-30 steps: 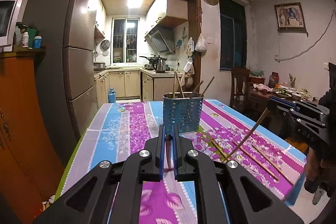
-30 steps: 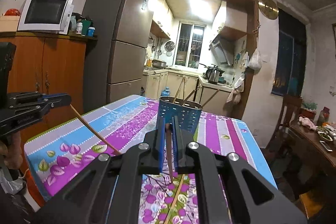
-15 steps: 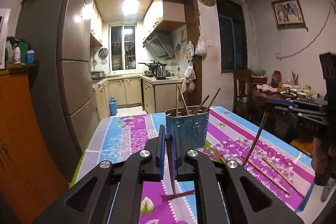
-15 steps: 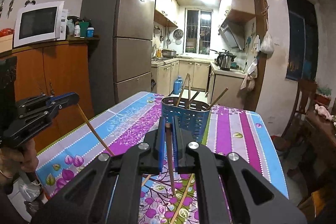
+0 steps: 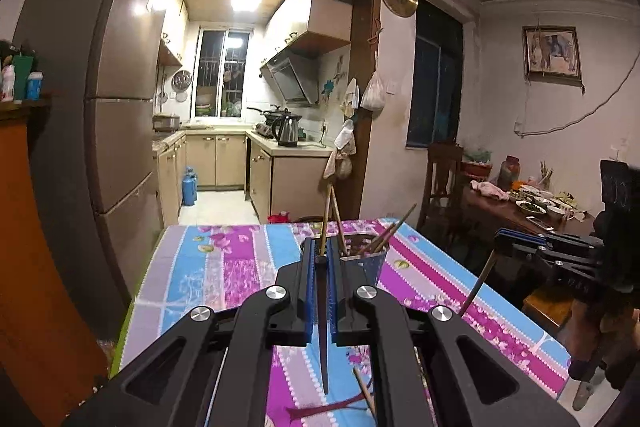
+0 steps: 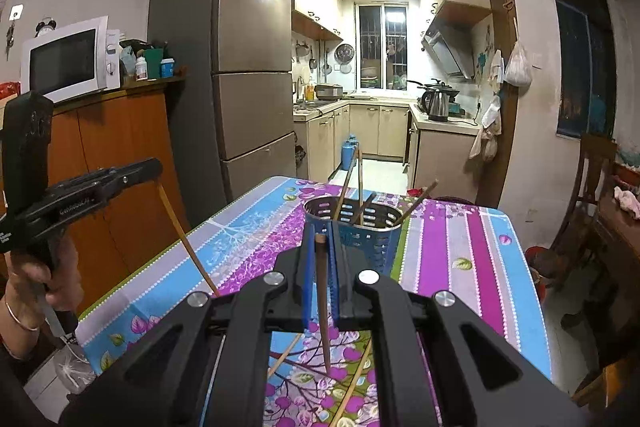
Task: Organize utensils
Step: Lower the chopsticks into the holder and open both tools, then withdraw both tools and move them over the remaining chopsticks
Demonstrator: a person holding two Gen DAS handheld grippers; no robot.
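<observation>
The left tool [image 5: 320, 291] is pressed together on a dark chopstick [image 5: 322, 327], which hangs point-down between the blue pads above the flowered table [image 5: 208, 267]. At about 1 o'clock from it stands the perforated metal holder [image 5: 366, 263], with several chopsticks leaning out of its mouth. The right tool [image 6: 320, 279] likewise pinches a brown chopstick [image 6: 322, 303] that points down toward the cloth, its top end showing between the pads. In the right wrist view the holder [image 6: 360, 227] sits at 12 o'clock, just beyond the pads, and the left tool [image 6: 154, 167] appears at 9 o'clock with its chopstick [image 6: 186, 239] slanting down toward the table. Loose chopsticks [image 6: 354, 383] lie on the cloth at 6 o'clock under the right tool. In the left wrist view the right tool [image 5: 498, 241] shows at 3 o'clock, its chopstick [image 5: 476, 283] angled downward; whether the tip touches the cloth is hard to tell.
</observation>
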